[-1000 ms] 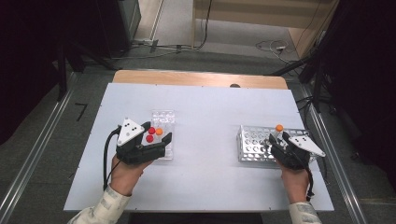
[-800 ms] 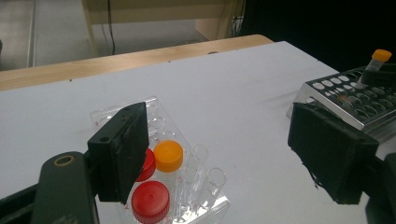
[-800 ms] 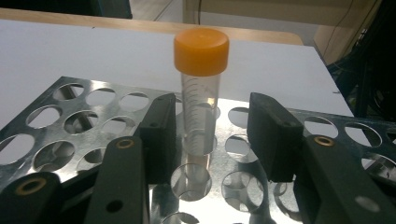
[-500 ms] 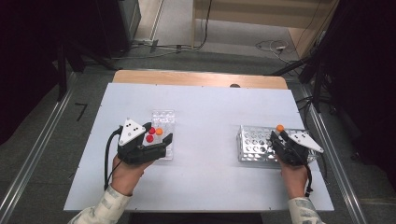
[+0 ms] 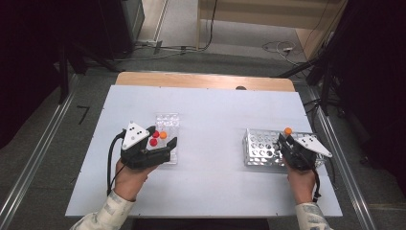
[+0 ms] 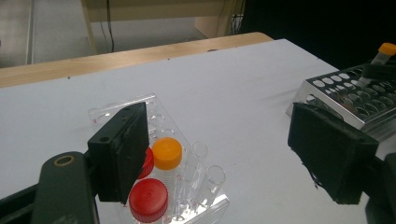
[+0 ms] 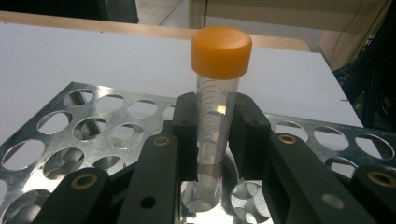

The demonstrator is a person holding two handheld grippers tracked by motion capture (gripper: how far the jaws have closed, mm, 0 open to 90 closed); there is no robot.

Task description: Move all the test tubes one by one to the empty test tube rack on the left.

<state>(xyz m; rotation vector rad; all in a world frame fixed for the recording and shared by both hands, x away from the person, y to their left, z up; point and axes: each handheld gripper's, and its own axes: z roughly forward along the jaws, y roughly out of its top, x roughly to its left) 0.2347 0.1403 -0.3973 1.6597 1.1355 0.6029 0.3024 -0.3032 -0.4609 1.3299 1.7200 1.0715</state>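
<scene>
The right hand-held gripper pinches a clear, graduated, orange-capped tube over a round hole of the perforated metal rack. The left hand-held gripper gapes beside the transparent plastic rack on the white surface.

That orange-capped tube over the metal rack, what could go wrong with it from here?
The right hand-held gripper clamps the orange-capped tube with its tip just entering a hole of the metal rack. Pushed down off-centre, the tube might catch on the hole's rim and jam or slip between the jaws. Across the table, the left hand-held gripper hangs open around the clear rack; a careless move there could knock over its capped tubes.
</scene>
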